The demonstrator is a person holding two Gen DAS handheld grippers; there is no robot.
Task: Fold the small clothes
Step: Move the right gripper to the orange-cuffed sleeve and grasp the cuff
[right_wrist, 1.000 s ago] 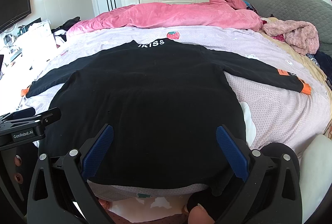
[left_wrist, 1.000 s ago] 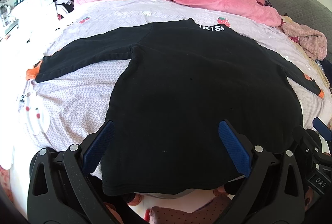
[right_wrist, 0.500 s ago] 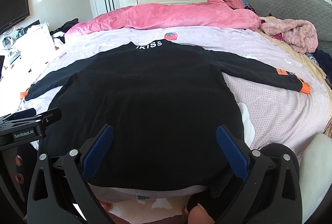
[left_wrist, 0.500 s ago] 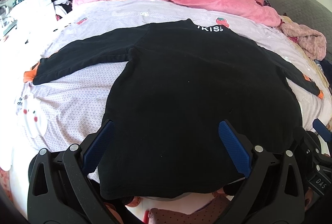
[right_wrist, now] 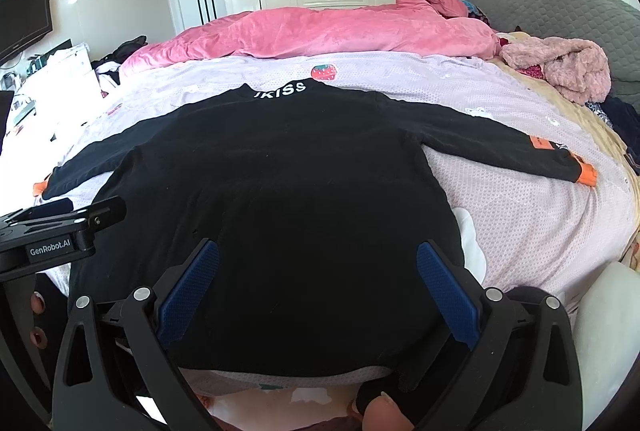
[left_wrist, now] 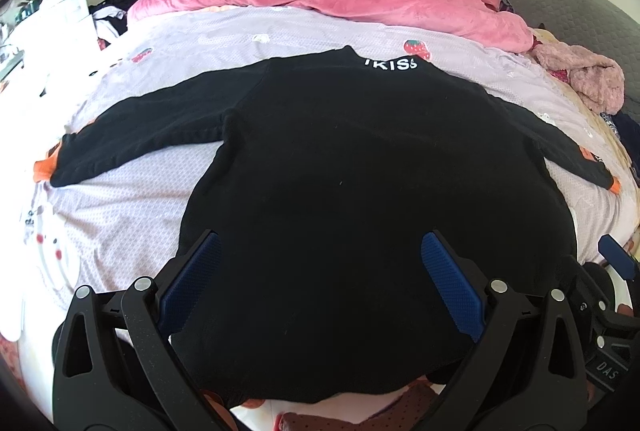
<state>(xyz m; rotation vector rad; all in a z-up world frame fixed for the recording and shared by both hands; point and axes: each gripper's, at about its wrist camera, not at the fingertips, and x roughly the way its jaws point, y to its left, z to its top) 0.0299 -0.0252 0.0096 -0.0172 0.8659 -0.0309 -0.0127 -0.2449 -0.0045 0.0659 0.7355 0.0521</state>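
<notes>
A black long-sleeved top (left_wrist: 340, 171) with white "IKISS" lettering at the collar and orange cuffs lies flat on the bed, sleeves spread out to both sides; it also shows in the right wrist view (right_wrist: 288, 183). My left gripper (left_wrist: 320, 271) is open and empty above the top's hem, towards its left part. My right gripper (right_wrist: 318, 271) is open and empty above the hem, towards its right part. The left gripper's body (right_wrist: 60, 231) shows at the left edge of the right wrist view.
The bed has a lilac patterned sheet (left_wrist: 120, 231). A pink duvet (right_wrist: 320, 31) is bunched at the far side. A fuzzy pink garment (right_wrist: 568, 71) and other clothes lie at the right by a grey headboard (right_wrist: 560, 11). White wardrobes stand behind.
Both grippers have tilted up a little and drawn back slightly, so more of the room shows. The top has not moved. Both stay open.
</notes>
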